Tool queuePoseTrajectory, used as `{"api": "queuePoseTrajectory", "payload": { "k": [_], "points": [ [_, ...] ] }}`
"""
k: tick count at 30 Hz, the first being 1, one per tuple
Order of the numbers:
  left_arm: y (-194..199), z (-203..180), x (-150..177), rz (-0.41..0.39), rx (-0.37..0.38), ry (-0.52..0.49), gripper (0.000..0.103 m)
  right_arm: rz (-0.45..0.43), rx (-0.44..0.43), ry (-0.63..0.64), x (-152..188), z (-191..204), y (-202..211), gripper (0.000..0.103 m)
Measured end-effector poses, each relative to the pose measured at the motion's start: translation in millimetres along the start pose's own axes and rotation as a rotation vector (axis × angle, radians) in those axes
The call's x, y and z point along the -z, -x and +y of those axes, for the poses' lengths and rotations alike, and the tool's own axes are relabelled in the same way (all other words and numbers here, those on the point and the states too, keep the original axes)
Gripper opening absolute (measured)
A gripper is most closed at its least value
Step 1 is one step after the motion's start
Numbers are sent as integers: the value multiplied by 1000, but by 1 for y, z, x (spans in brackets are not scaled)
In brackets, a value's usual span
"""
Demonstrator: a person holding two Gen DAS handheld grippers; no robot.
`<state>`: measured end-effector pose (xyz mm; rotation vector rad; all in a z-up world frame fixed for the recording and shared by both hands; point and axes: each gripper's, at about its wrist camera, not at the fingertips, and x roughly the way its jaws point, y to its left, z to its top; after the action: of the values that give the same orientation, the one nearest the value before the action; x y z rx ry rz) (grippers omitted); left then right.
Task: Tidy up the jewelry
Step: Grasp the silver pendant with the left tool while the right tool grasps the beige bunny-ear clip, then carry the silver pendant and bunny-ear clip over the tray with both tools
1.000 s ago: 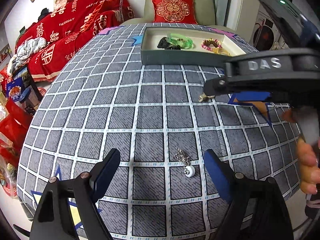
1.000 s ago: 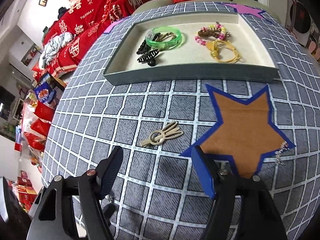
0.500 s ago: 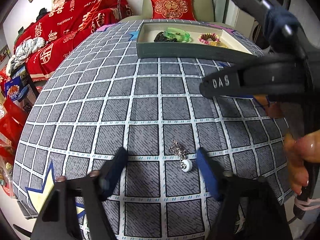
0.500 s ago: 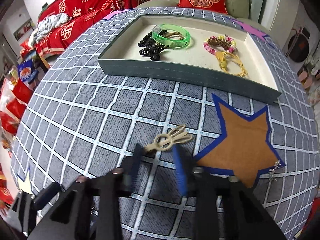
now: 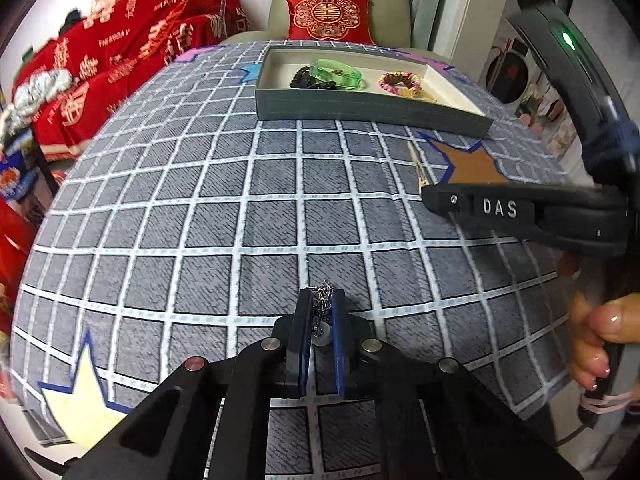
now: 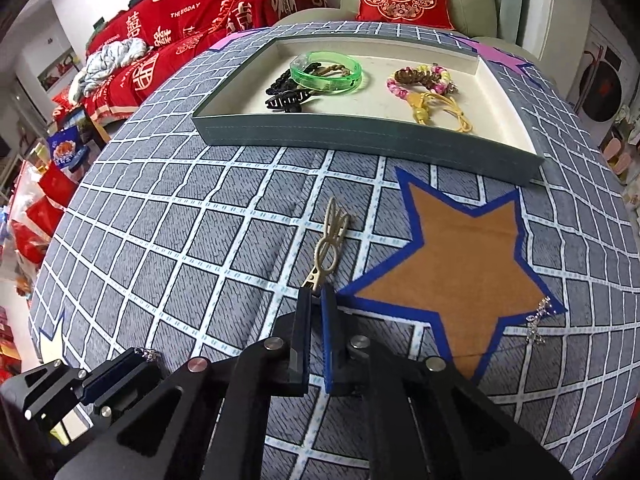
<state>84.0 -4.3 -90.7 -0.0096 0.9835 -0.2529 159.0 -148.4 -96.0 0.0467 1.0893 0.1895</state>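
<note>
**Silver chain and tan clip, each pinched in a tool**

Grey woven cloth with a white grid covers the surface (image 5: 200, 216). The left tool (image 5: 322, 308) has just been closing, and its blue-padded jaws now pinch a fine silver chain (image 5: 323, 295) with a small round white pendant (image 5: 319, 337) tucked between them. To its right, the right tool (image 6: 314, 298) has also just been closing; its jaws grip the tail of a slim tan metal hair clip (image 6: 330, 240), looped and pronged, which lies on the cloth ahead of it. Beyond both tools sits a shallow grey tray (image 6: 360, 138), cream inside, holding a translucent green bangle (image 6: 326, 72), black claw clips (image 6: 284, 100) and beaded bracelets (image 6: 420, 80). Only the right wrist view shows a second sparkly piece (image 6: 538, 320) at the tip of the brown star (image 6: 460, 264); only the left wrist view shows a hand (image 5: 596, 340) on the right tool's handle.
</note>
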Motion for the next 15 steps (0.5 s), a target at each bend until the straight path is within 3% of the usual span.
{"api": "queuePoseTrajectory", "payload": {
  "k": [15],
  "points": [
    [4, 9, -1, 4, 42, 41, 17, -38, -67, -48, 17, -19, 26, 5]
  ]
}}
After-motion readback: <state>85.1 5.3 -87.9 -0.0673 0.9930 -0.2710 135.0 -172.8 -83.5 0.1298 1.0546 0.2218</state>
